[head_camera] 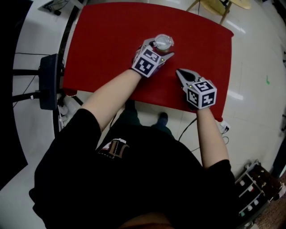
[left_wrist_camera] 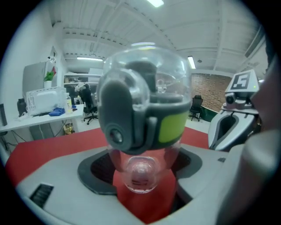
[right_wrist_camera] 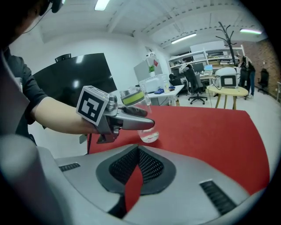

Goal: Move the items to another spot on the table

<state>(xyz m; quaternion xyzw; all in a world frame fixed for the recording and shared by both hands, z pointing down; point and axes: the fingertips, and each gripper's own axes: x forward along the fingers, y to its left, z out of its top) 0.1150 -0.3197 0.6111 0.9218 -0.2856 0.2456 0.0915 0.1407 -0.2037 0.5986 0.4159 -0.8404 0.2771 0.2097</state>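
Note:
A clear plastic bottle [head_camera: 163,42] with a grey and yellow-green lid sits between the jaws of my left gripper [head_camera: 160,50], which is shut on it over the middle of the red table [head_camera: 107,36]. In the left gripper view the bottle [left_wrist_camera: 145,127] fills the frame, its rounded clear bottom near the jaws' throat. The right gripper view shows the bottle [right_wrist_camera: 141,115] from the side in the left gripper [right_wrist_camera: 131,119], just over the red top. My right gripper [head_camera: 179,72] hovers near the table's front edge, to the right of the left one, shut and with nothing in it [right_wrist_camera: 135,151].
A black stand [head_camera: 48,80] stands on the floor left of the table. A wooden stool [head_camera: 223,5] is beyond the far right corner. Cables and a rack [head_camera: 257,188] lie on the floor at the lower right. The person's legs are at the front edge.

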